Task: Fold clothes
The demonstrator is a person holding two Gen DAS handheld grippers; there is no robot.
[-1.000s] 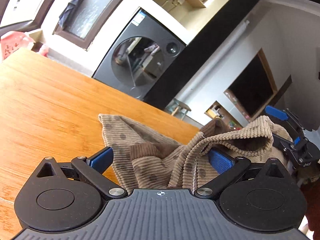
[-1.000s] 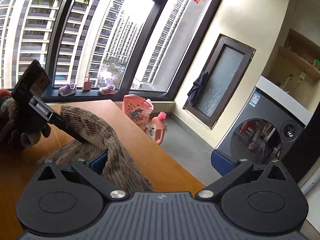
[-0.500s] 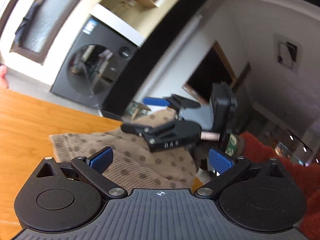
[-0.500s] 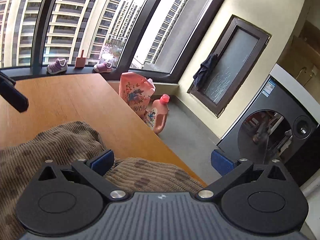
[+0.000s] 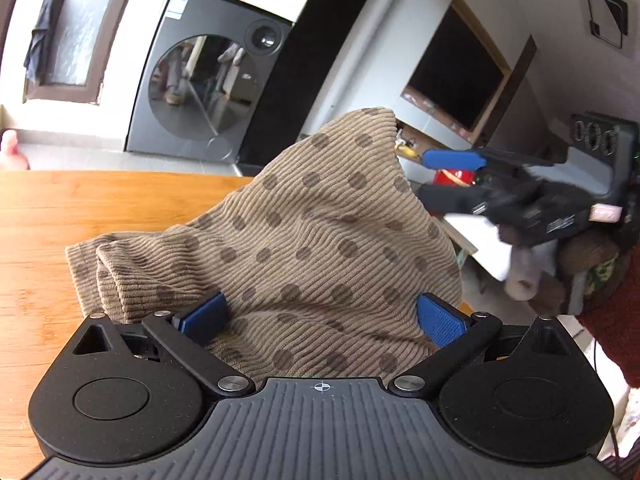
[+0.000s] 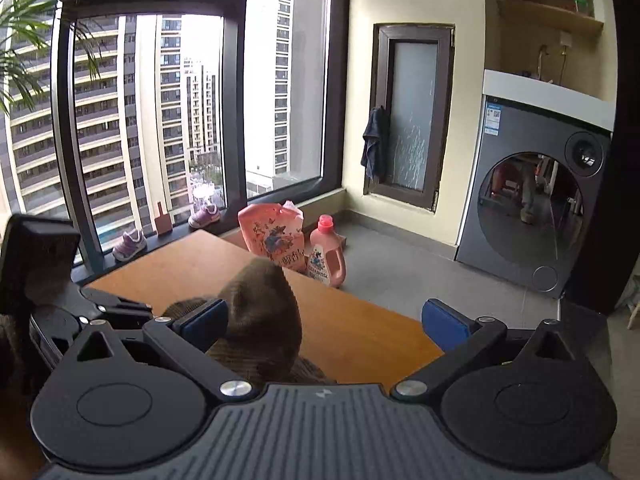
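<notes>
Left gripper spread wide, blue pads apart; brown dotted corduroy garment bunched between them and humped up ahead, pinched by neither pad; rest of it lies on the wooden table to the left; right gripper also spread, a fold of the garment just beside its left pad; right gripper visible ahead-right of the left one, blurred; washing machine beyond.

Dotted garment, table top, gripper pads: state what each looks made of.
Dotted garment: soft ribbed knit or corduroy-like cloth, matte tan with darker brown dots; fine parallel ridges and limp folds show it.
Table top: wood or bamboo-look board, orange-brown, smooth with a slight sheen; faint straight grain lines. It could be veneer.
Gripper pads: blue, finely textured, probably rubber or plastic.
</notes>
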